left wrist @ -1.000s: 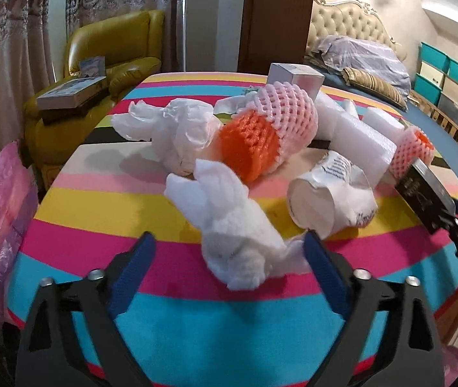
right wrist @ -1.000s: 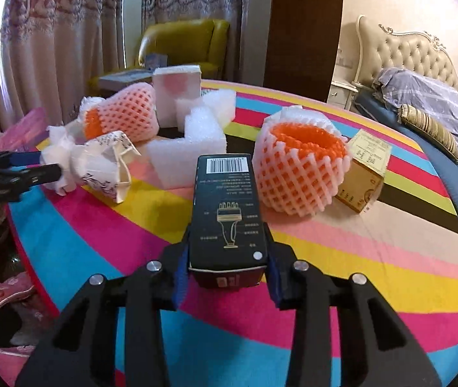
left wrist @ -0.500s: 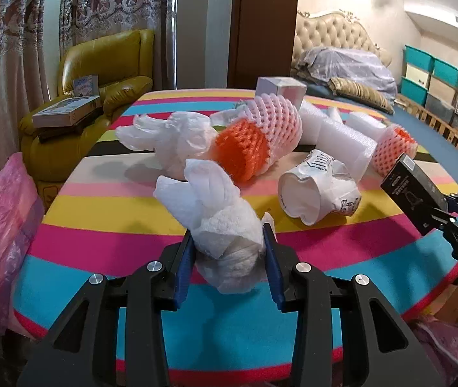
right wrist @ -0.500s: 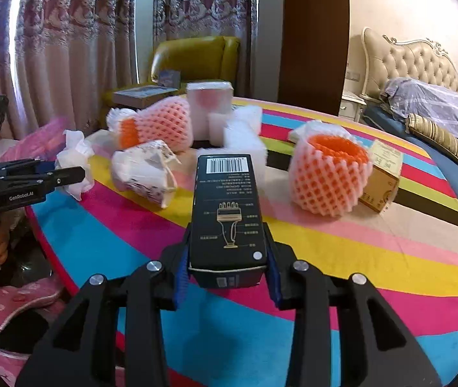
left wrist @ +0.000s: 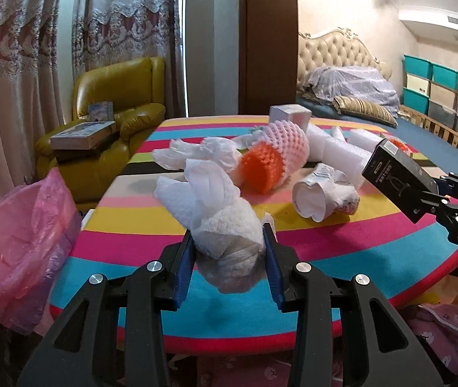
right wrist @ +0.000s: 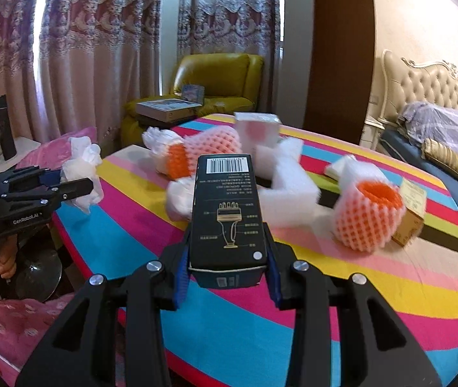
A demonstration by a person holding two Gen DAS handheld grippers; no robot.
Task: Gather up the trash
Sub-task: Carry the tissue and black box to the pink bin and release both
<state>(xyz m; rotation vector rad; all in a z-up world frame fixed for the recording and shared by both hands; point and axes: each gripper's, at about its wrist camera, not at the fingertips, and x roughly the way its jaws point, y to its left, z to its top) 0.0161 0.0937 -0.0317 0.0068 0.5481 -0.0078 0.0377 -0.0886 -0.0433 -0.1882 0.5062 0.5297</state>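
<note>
Over the striped table (left wrist: 341, 242), left tool (left wrist: 229, 251) — marked "GenRobot.AI" — clamps tissue wad (left wrist: 219, 216), right tool (right wrist: 227, 258) black box (right wrist: 227, 213).

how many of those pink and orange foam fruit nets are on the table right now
2. One foam net lies on its side near the crumpled white plastic bag; the other foam net stands open-end up beside the small cardboard box. More could be hidden.

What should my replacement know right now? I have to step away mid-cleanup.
Left gripper: shut on a wad of tissue, lifted near the table's edge.
Right gripper: shut on a black box, also lifted.
Pink-lined bin: beside the table, on the left.
Done: both pieces picked up.
Left: drop both in, then clear the crushed cup, foam nets, plastic bag, foam pieces and small boxes.
</note>
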